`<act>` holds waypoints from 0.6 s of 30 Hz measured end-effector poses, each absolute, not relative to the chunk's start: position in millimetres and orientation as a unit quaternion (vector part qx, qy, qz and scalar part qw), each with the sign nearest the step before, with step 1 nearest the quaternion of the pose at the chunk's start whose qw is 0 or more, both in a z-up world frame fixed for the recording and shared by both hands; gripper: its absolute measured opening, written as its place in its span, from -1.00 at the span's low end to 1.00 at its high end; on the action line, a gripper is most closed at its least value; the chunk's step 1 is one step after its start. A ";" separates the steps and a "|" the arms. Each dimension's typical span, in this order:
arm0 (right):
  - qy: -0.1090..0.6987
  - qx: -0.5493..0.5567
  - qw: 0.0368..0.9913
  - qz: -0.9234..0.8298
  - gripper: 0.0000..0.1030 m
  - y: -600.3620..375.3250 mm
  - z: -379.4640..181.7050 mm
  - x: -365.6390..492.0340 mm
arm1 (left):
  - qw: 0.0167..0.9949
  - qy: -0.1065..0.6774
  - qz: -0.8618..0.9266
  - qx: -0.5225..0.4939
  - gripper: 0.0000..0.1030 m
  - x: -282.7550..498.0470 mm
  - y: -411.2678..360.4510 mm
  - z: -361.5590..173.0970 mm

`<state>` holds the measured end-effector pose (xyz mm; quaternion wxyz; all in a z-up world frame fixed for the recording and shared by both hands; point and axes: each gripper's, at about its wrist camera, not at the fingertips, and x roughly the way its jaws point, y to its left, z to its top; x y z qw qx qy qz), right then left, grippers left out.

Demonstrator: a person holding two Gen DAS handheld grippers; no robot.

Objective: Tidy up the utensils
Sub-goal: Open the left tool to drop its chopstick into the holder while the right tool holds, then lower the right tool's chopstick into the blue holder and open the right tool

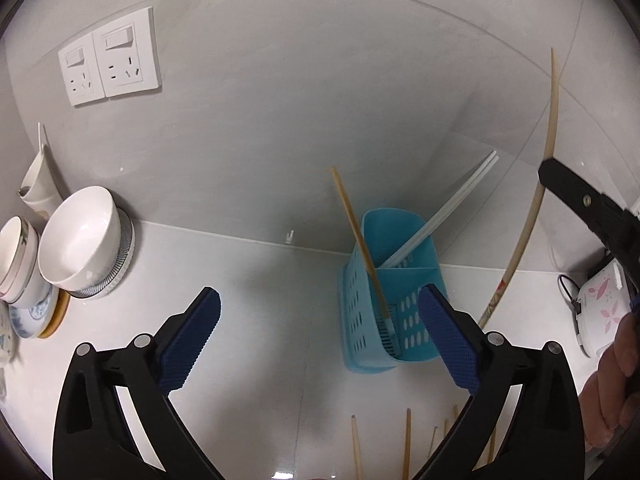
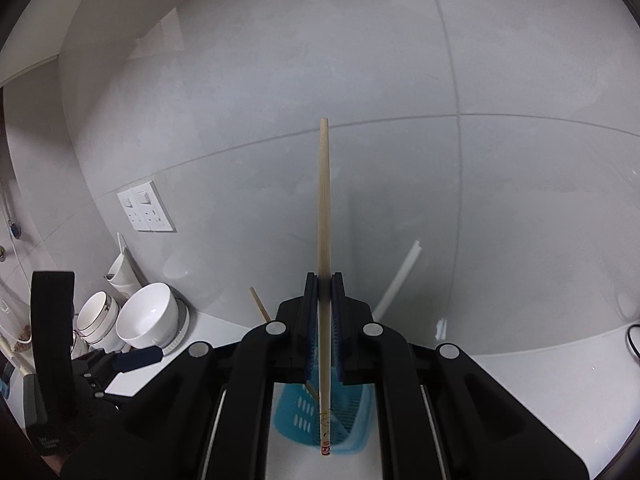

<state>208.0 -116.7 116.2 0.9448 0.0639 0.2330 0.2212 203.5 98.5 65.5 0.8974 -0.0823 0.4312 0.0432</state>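
Observation:
A blue plastic utensil holder (image 1: 360, 312) stands on the white counter by the wall. In it lean a wooden chopstick (image 1: 356, 236) and a white pair of chopsticks (image 1: 448, 208). My left gripper (image 1: 320, 296) is open just in front of the holder, with nothing between its blue pads. My right gripper (image 2: 324, 280) is shut on a long pale chopstick (image 2: 324, 200) held upright above the holder (image 2: 296, 408). In the left wrist view this chopstick (image 1: 548, 128) rises at the right edge. Several loose wooden chopsticks (image 1: 408, 440) lie on the counter below my left gripper.
White bowls (image 1: 84, 236) and stacked cups (image 1: 16, 256) sit on plates at the left, under a double wall socket (image 1: 108, 56). A white flowered appliance (image 1: 600, 308) with a black cord stands at the right. A person's hand (image 1: 616, 380) shows at the right edge.

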 end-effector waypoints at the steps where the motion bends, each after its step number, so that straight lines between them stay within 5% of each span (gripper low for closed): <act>1: 0.227 0.063 0.945 0.226 -0.88 -113.3 114.3 209.7 | 0.897 0.433 0.042 -0.083 0.88 203.6 99.9 64.2; 18: 0.250 0.001 0.939 0.237 -0.88 -74.2 48.5 228.3 | 0.898 0.429 0.046 -0.083 0.88 200.3 112.3 32.8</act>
